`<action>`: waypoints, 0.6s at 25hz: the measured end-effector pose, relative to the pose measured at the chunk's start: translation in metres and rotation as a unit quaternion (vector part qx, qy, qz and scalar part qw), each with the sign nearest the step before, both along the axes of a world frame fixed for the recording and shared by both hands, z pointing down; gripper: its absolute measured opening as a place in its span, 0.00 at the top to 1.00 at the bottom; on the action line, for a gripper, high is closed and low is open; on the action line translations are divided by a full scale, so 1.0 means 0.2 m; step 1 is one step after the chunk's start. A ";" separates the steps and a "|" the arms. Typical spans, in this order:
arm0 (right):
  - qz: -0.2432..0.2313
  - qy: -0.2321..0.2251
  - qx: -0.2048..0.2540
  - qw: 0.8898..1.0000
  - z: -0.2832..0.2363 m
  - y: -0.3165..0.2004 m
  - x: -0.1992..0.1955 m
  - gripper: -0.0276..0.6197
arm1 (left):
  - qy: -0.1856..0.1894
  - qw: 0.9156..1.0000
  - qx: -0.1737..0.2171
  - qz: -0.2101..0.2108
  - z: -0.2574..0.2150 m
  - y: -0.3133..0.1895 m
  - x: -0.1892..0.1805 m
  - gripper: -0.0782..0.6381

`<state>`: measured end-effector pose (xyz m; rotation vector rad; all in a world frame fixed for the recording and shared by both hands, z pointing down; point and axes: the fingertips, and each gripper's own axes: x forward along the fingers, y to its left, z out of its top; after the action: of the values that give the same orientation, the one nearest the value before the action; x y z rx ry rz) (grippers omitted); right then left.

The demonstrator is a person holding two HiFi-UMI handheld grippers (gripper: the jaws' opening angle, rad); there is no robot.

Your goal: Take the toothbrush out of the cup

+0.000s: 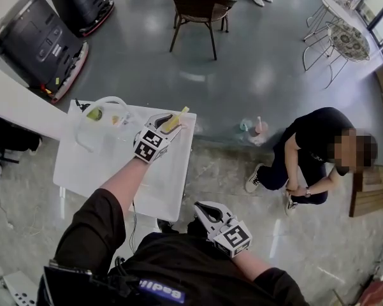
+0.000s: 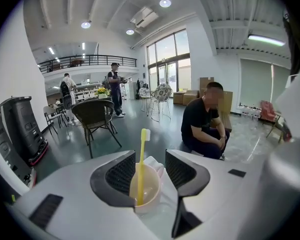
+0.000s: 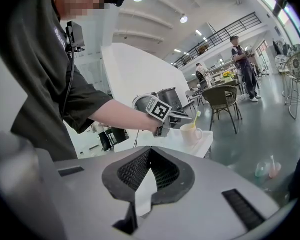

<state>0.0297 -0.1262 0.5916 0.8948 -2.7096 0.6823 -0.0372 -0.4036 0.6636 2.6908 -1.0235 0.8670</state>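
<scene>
A cream cup (image 2: pixel 146 188) stands on the white table (image 1: pixel 95 171) with a yellow toothbrush (image 2: pixel 141 159) upright in it, bristles at the top. My left gripper (image 2: pixel 150 155) is open, and its jaws stand on either side of the cup without pressing on it. From the head view the left gripper (image 1: pixel 171 125) is at the table's far right corner, with the toothbrush (image 1: pixel 177 118) poking out beyond it. The right gripper view shows the cup (image 3: pixel 190 133) and the toothbrush (image 3: pixel 195 118) too. My right gripper (image 3: pixel 149 151) is shut and empty, held low by my body (image 1: pixel 201 206).
A clear jug (image 1: pixel 101 116) with something green inside stands at the table's far left. A person (image 1: pixel 309 152) crouches on the floor to the right, near two small cups (image 1: pixel 255 129). A chair (image 1: pixel 197 8) and cleaning machines (image 1: pixel 41 40) stand beyond the table.
</scene>
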 end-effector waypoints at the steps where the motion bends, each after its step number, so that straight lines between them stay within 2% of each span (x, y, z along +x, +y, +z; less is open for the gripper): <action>1: 0.002 -0.003 0.000 1.000 0.01 0.00 0.01 0.94 | -0.003 1.000 0.000 0.000 0.01 -0.02 0.00 0.65; 15: 0.025 -0.006 -0.018 1.000 0.09 0.03 0.13 0.94 | -0.059 0.998 0.000 0.005 0.12 -0.14 0.08 0.65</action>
<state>0.0558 -0.1199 0.6095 0.9558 -2.6841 0.7461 -0.0204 -0.4307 0.6878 2.6753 -1.0329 1.0380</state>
